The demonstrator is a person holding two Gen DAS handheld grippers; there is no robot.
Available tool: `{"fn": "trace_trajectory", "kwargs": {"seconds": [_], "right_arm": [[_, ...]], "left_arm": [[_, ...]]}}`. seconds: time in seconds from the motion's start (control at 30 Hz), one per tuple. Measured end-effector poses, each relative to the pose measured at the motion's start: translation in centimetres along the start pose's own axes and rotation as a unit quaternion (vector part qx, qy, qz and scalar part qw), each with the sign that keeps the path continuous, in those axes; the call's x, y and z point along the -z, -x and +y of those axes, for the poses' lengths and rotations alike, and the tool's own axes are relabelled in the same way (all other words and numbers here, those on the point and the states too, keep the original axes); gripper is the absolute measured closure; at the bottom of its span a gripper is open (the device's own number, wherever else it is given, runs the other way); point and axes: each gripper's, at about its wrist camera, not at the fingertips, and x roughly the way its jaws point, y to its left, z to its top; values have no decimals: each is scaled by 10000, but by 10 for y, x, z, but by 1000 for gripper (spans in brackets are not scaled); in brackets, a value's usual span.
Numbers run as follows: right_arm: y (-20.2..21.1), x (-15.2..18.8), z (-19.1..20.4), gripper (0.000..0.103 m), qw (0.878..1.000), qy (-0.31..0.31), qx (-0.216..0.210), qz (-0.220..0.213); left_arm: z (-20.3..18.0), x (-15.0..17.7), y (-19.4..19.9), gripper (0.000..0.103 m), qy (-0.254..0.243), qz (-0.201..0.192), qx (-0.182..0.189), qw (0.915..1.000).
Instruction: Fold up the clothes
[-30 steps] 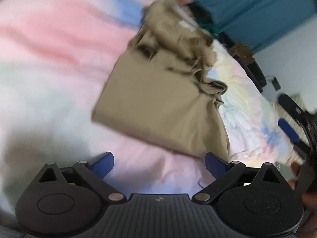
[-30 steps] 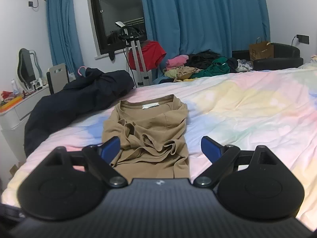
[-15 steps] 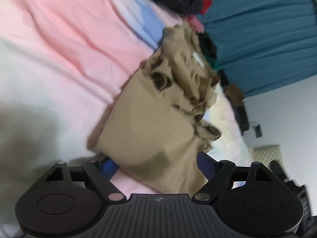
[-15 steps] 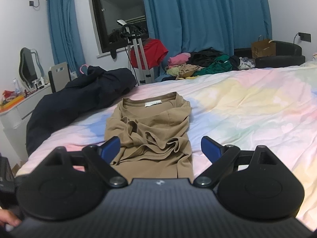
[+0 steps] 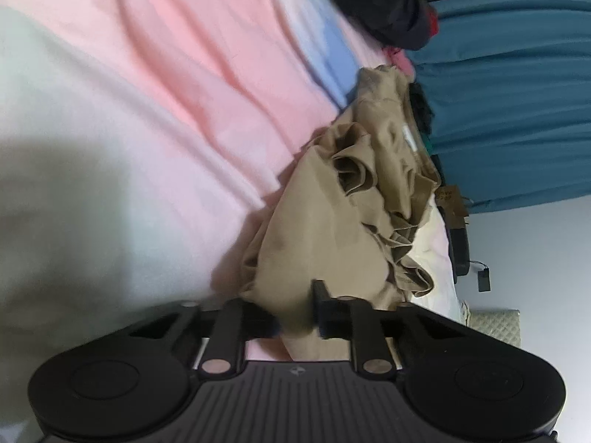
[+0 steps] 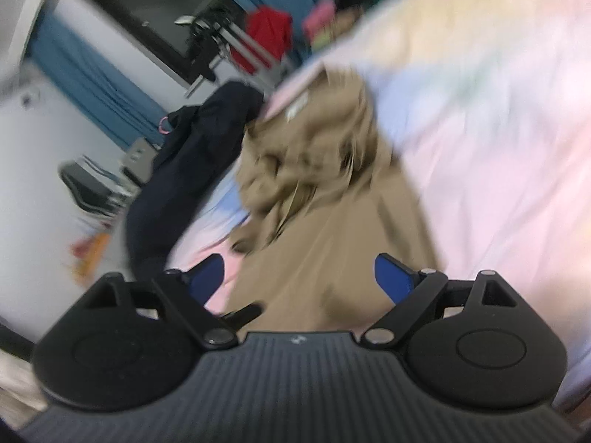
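A tan shirt [image 5: 332, 229] lies partly folded on the pastel bedspread [image 5: 147, 118], sleeves bunched across its middle. My left gripper [image 5: 295, 317] is shut on the shirt's near hem corner, the cloth pinched between its jaws. In the blurred, tilted right wrist view the same shirt [image 6: 325, 199] runs away from the camera. My right gripper [image 6: 299, 280] is open, its blue-padded fingers [image 6: 391, 280] straddling the shirt's near edge just above the cloth.
A dark jacket [image 6: 192, 170] lies heaped on the bed left of the shirt. Teal curtains [image 5: 509, 85], a red garment [image 6: 267, 33] on a stand and a pile of clothes sit beyond the bed. The bedspread [image 6: 498, 147] stretches to the right.
My left gripper moved onto the hem corner and shut on it. My right gripper swung down, rolled, and came close over the shirt's near edge, staying open.
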Motion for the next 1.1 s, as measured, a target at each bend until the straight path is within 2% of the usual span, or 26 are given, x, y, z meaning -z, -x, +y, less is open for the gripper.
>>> {"fn": "trace_trajectory", "kwargs": {"seconds": [0.1,0.2,0.3,0.43,0.47,0.53,0.63,0.7,0.77,0.83,0.87,0.9,0.97,1.0,1.1], "right_arm": [[-18,10,-15,12,9946,-792,-438,516],[-36,21,-29,12,9787,-1563,-856,1019],[-50,33,-36,12,9642,-2064,-982,1347],[-57,38,-42,12,9584,-2335,-888,1383],[-57,38,-44,12,9582,-2401,-834,1316],[-57,38,-49,23,9576,-2537,-707,1168],[-54,38,-62,30,9544,-2814,-426,903],[-51,37,-67,40,9530,-2941,-225,696],[-47,36,-70,43,9533,-2984,-42,472],[-47,31,-68,47,9573,-2875,97,286],[-47,29,-68,53,9594,-2810,166,192],[-46,26,-65,68,9627,-2695,234,97],[-45,23,-62,77,9674,-2514,306,19],[-43,21,-59,86,9700,-2415,291,-28],[-37,12,-46,89,9792,-2006,224,-221]], "left_arm": [[-7,3,8,94,-175,-177,164,9996],[-13,6,18,95,-298,-344,378,9982],[-19,7,23,95,-367,-453,588,9966],[-22,8,27,95,-401,-510,778,9949],[-22,8,27,95,-395,-513,810,9946],[-21,7,28,95,-351,-497,852,9945],[-16,6,29,96,-252,-449,861,9950],[-15,5,27,96,-222,-437,848,9952],[-15,4,28,96,-252,-449,861,9950],[-17,4,28,96,-277,-463,891,9946],[-17,4,29,96,-294,-473,899,9944],[-19,4,29,96,-314,-476,912,9942],[-21,5,30,96,-373,-494,931,9937],[-23,5,31,96,-416,-513,951,9933],[-32,5,37,96,-583,-612,1070,9907]]}}
